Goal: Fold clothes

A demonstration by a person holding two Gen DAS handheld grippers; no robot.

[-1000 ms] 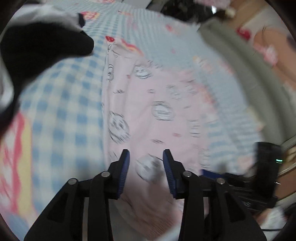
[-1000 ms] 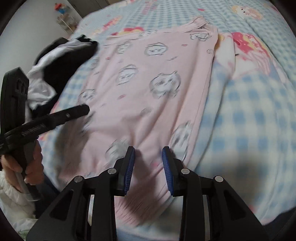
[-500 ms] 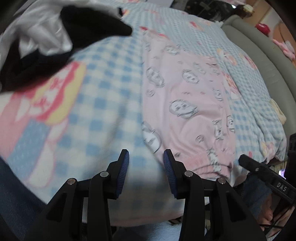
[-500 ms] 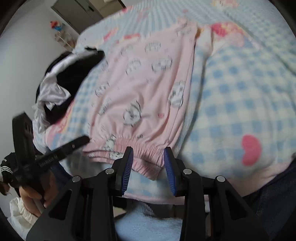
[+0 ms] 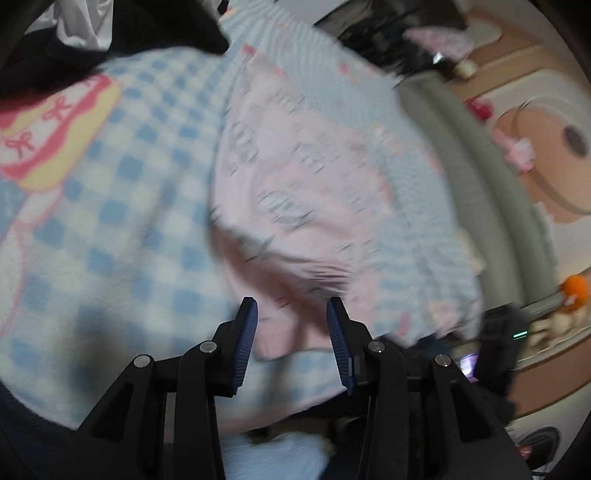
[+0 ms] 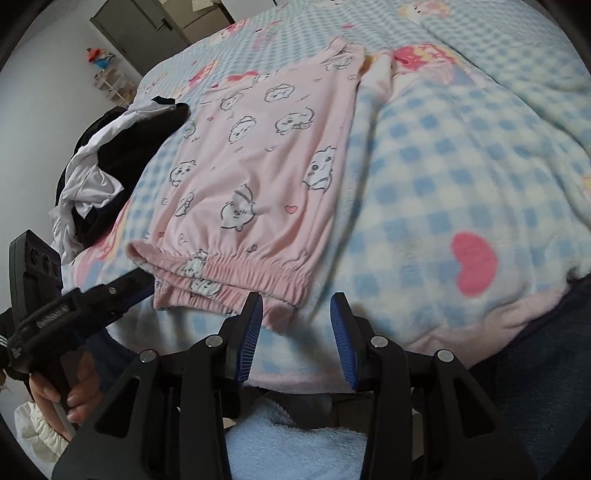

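Checked blanket (image 6: 461, 155), white wall (image 6: 40, 85), grey door (image 6: 144, 22)

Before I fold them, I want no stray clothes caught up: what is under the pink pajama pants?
Only the blue checked blanket shows around the pink pajama pants, which lie flat on it. Anything directly beneath them is covered.

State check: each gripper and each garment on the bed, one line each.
Left gripper: open, at the waistband's corner.
Right gripper: open, just short of the waistband.
Pink pants: flat on the blanket, legs folded together, waistband nearest.
Black and white clothes: crumpled heap, unfolded.
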